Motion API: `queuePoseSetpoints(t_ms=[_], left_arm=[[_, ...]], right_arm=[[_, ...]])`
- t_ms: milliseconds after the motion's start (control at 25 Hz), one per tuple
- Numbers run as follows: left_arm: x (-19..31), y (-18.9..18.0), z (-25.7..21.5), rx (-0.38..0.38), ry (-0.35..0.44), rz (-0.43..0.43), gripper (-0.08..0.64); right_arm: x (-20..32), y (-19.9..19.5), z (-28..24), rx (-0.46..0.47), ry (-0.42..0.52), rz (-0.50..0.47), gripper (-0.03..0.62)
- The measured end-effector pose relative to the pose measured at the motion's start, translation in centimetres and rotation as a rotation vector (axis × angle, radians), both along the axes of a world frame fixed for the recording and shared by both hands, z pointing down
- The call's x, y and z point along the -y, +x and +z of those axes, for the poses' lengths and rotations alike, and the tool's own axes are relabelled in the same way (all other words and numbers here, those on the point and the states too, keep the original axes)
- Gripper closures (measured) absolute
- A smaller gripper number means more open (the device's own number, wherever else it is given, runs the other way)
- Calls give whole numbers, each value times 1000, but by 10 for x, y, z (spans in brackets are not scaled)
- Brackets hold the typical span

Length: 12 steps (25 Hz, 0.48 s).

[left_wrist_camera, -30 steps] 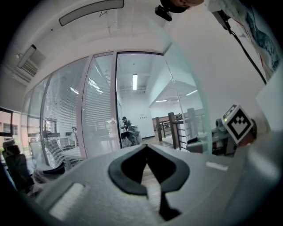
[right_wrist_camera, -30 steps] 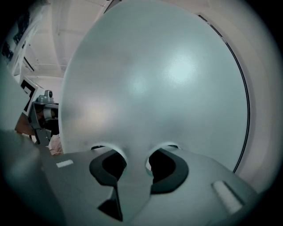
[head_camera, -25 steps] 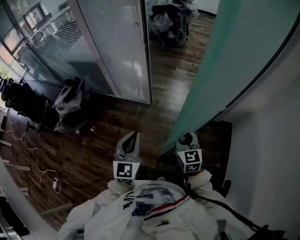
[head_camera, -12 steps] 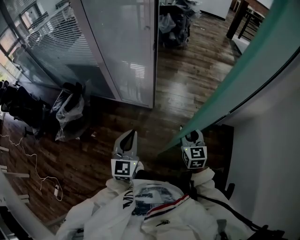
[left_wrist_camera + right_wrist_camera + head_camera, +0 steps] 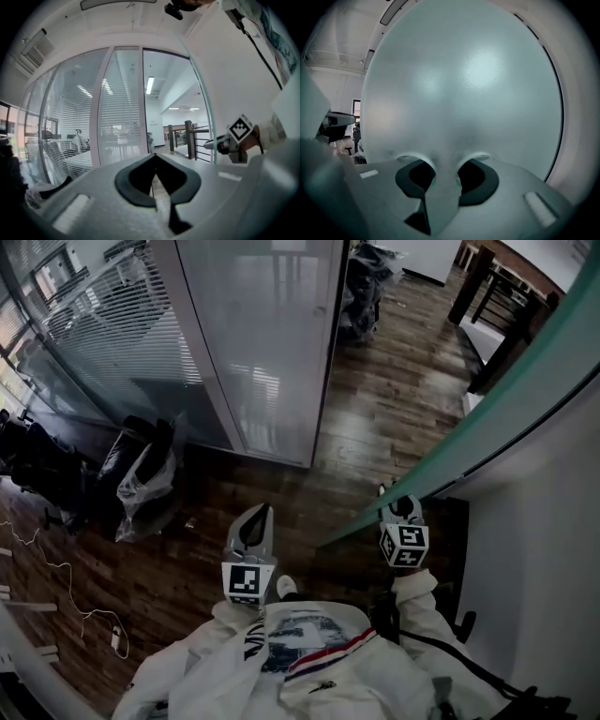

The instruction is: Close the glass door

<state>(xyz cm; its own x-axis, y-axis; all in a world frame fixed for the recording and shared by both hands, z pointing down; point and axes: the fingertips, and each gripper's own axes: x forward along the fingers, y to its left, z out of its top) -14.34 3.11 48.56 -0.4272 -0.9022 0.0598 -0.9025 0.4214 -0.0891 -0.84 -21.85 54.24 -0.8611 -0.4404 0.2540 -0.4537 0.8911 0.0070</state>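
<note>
head view: the left tongs (image 5: 260,514) hang free over the wooden floor (image 5: 394,399). the right tongs (image 5: 388,493) sit at the near edge of the frosted glass door (image 5: 487,418), which stands open at an angle close to the white wall (image 5: 544,521).

left gripper view: the left tongs are pressed together with nothing in them, pointing level toward a glass partition (image 5: 122,108).

right gripper view: the right tongs are clamped on the door's edge, one pad on each face.

Two tongs (image 5: 255,524) (image 5: 395,503) — one frosted glass door (image 5: 506,418)
</note>
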Motion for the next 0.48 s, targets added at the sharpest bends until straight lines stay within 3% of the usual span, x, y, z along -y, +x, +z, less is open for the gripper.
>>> queuePoseSetpoints(t_ms=[280,480], left_arm=[[-29,-34,20,-41,-9,-40,565],[-31,-48,30,-71,-13,-55,565]], right_arm=[[18,-34,-4,61,63,48,457],[31,-62,-6,63,49,60,454]])
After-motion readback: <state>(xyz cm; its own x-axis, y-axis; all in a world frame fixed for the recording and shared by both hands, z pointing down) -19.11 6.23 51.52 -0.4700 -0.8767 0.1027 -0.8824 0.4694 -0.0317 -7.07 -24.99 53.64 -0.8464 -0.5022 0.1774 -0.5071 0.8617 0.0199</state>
